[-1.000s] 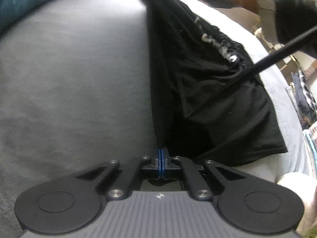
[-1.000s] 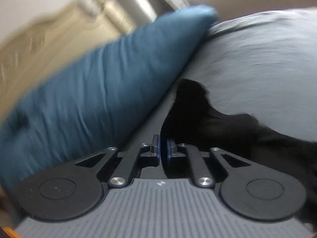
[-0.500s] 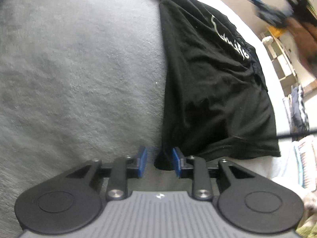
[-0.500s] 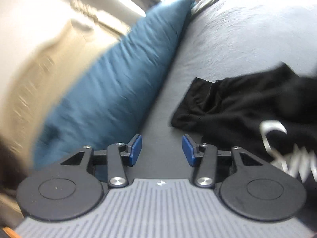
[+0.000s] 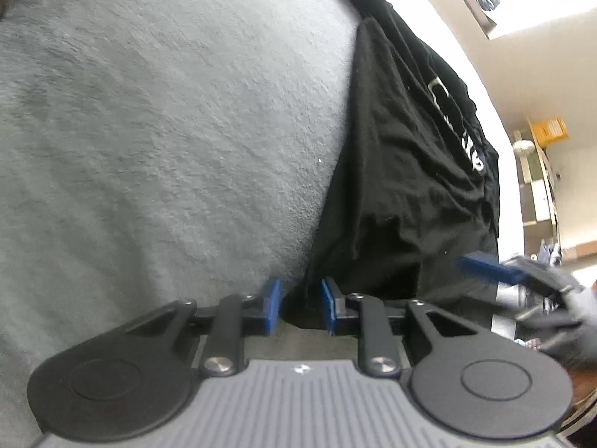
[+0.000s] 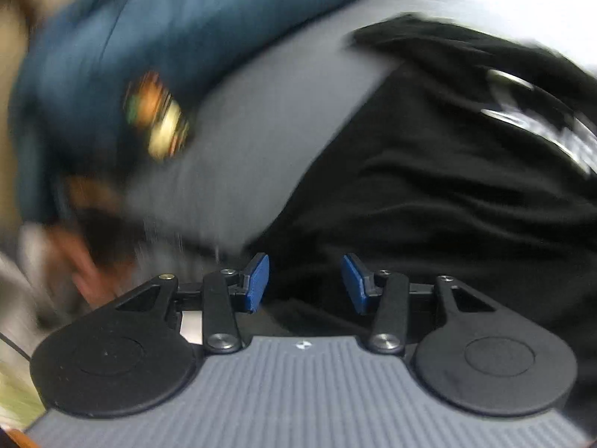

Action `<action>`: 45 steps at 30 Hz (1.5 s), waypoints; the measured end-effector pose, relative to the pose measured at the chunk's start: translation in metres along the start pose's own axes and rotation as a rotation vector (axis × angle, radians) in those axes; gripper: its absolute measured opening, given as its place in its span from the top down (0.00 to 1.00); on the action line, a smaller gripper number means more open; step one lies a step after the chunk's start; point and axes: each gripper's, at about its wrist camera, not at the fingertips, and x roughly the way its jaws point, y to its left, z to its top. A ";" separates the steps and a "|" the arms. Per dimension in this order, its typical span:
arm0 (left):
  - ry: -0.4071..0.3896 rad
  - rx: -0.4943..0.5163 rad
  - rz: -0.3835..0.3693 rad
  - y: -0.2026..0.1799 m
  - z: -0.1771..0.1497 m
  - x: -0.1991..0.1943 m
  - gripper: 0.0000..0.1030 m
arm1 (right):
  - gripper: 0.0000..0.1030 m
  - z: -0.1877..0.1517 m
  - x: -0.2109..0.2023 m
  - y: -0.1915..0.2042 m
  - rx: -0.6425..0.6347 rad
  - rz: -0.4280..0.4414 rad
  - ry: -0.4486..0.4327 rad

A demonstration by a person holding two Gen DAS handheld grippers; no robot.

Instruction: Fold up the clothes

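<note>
Left tongs (image 5: 298,308): a second ago clamped on the black T-shirt (image 5: 410,171) edge, now let go. Pads are apart and closing slightly; the shirt's near corner sits in the gap, but no pad presses on it. Shirt no longer hangs taut from two grips: it lies folded lengthwise on the grey bed cover (image 5: 168,130), white print showing near its right edge.

Right tongs (image 6: 305,283): a second ago pinched on the shirt's far end beside the blue pillow (image 6: 156,18), now apart, nothing gripped, sitting above the shirt's near hem area.

Left view only: the right tongs (image 5: 485,267) appear blurred at the right, beside the shirt's lower right corner, with a grey-sleeved hand (image 5: 571,332) behind them. Shelving shows in the room beyond the bed.

Right view only: pillow along the far side of the cover, plus the person's other hand (image 6: 82,261) at lower left. Heavy motion blur; a small multicoloured object (image 6: 158,119) on the pillow side can't be identified.
</note>
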 end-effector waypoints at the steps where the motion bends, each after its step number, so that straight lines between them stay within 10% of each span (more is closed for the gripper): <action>1: -0.011 -0.006 0.004 0.000 -0.002 -0.004 0.77 | 0.58 -0.003 0.013 0.013 -0.082 -0.017 0.022; 7: -0.076 -0.060 0.040 0.005 -0.008 -0.031 0.76 | 0.58 -0.015 0.060 0.065 -0.383 -0.072 0.051; 32: -0.094 -0.110 0.080 0.027 0.002 -0.036 0.67 | 0.55 -0.032 0.107 0.116 -0.764 -0.166 0.132; 35: -0.091 -0.098 0.082 0.025 0.002 -0.035 0.66 | 0.66 -0.036 0.115 0.117 -0.807 -0.190 0.151; 37: -0.092 -0.090 0.084 0.023 0.002 -0.035 0.66 | 0.96 -0.025 0.103 0.106 -0.677 -0.232 0.112; 40: -0.091 -0.096 0.081 0.022 0.002 -0.034 0.66 | 0.98 -0.002 0.071 0.069 -0.321 -0.215 0.024; 45: -0.091 -0.095 0.071 0.016 0.002 -0.030 0.65 | 0.98 -0.022 0.000 -0.064 0.662 0.200 -0.261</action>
